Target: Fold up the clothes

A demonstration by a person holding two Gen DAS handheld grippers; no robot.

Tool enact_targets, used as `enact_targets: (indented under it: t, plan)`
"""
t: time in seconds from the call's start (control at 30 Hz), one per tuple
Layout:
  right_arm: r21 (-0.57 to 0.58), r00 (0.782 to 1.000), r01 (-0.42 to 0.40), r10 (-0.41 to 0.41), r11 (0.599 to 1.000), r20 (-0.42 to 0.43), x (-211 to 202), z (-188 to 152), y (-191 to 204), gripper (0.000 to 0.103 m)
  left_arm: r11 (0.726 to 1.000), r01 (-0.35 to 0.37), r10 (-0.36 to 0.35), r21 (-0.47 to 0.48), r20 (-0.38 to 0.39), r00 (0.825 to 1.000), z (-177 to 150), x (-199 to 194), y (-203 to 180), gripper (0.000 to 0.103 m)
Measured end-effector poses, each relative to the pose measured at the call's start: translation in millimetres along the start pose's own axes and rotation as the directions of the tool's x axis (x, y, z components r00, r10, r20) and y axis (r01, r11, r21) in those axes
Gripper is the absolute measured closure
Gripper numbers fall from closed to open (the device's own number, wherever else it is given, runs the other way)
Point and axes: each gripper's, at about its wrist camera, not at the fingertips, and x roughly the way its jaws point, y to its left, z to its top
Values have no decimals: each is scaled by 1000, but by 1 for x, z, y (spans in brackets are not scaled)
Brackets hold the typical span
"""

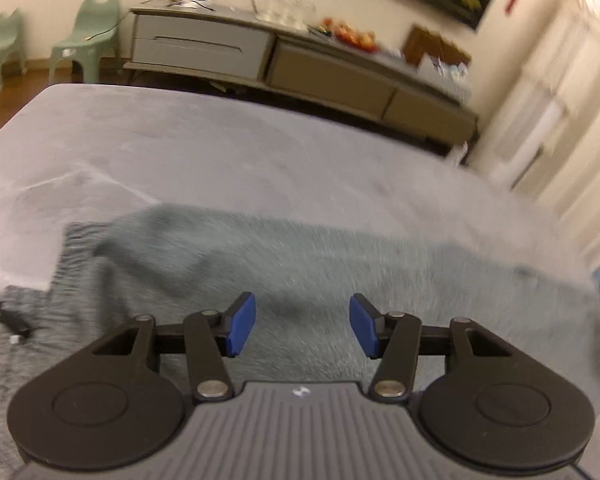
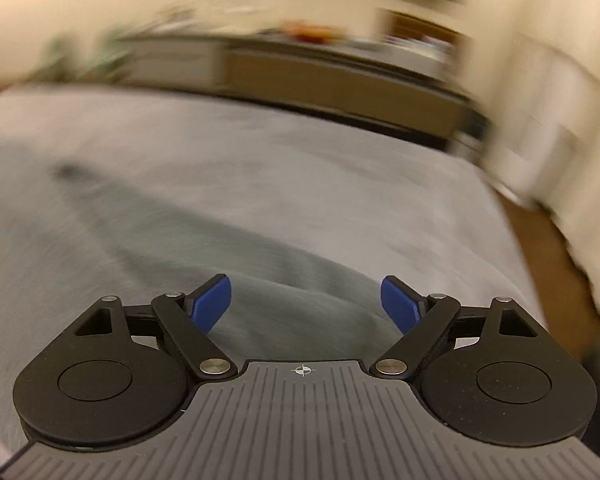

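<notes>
Left gripper [image 1: 302, 325]: jaws apart, nothing between the blue pads, poised over the knit to take a fresh hold.
Right gripper [image 2: 306, 303]: jaws wide, empty, above the cloth.
Grey-green sweater [image 1: 284, 256]: spread flat near the bed's [image 1: 228, 140] near edge, ready for folding.

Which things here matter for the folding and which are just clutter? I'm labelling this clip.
For the job:
sweater
bed
left tongs, open
right tongs, open

Lying about:
cabinet
green chairs
fruit
box
</notes>
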Motion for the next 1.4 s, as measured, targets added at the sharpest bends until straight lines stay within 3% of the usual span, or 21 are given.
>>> enact_targets:
  t: [0.1,0.17,0.2,0.23,0.27,0.37,0.5,0.63,0.7,0.77,0.83,0.9,1.03,1.17,1.23,1.27,1.3,1.33,1.4]
  plan:
    - [-190,990,-114,94,975,-109,26,12,16,20,997,-22,25,68,-40,999,-7,13,-9,50]
    - [-210,969,-194,154,958,-192,40,17,14,30,991,-68,76,116,-64,995,-12,20,-9,50]
    - [-174,955,-242,203,955,-215,43,20,8,58,987,-93,103,129,-74,992,-14,25,-7,50]
    - [-158,945,-270,231,950,-230,44,22,5,76,985,-108,119,133,-72,990,-14,26,-6,50]
    - [-159,940,-284,242,946,-240,43,24,5,103,984,-121,131,134,-67,989,-15,26,-4,50]
    - [-187,965,-239,212,953,-152,24,28,1,103,976,-168,177,138,-50,983,-16,25,2,50]
    - [-12,994,-108,108,994,2,11,31,-39,103,963,-245,251,110,-37,967,-13,25,14,53]
    - [64,997,-26,30,998,-65,37,12,-42,101,958,-267,272,105,-32,962,-12,22,15,52]
    - [63,998,42,-39,997,-54,33,5,-42,65,956,-275,279,106,-31,960,-12,21,13,52]
    - [73,992,126,-125,989,-23,18,1,-46,54,952,-285,289,109,-24,957,-9,20,10,54]
    - [133,977,208,-212,969,17,-9,-5,-54,53,948,-297,300,113,-5,954,-6,18,6,54]
    - [166,972,224,-233,960,38,-37,-16,-59,52,953,-274,271,127,41,962,-1,11,-2,53]
    - [125,961,276,-274,953,-31,-60,-49,-60,52,962,-220,213,162,61,975,2,10,-15,51]
    - [116,964,263,-259,958,-55,-42,-62,-71,56,957,-241,242,160,13,970,0,23,-10,51]
    - [138,978,206,-201,969,-48,-31,-60,-73,65,948,-290,294,134,-13,956,0,31,3,51]
    - [145,983,180,-172,973,-63,-22,-56,-70,74,943,-312,317,114,-21,948,0,33,10,49]
    - [146,982,172,-158,974,-107,-7,-51,-70,77,943,-319,322,92,-24,946,1,33,17,51]
    - [142,974,192,-170,971,-153,6,-50,-72,77,945,-319,322,69,-25,947,2,31,22,53]
    - [184,968,228,-202,956,-151,7,-46,-80,77,937,-346,347,54,-21,938,5,29,26,60]
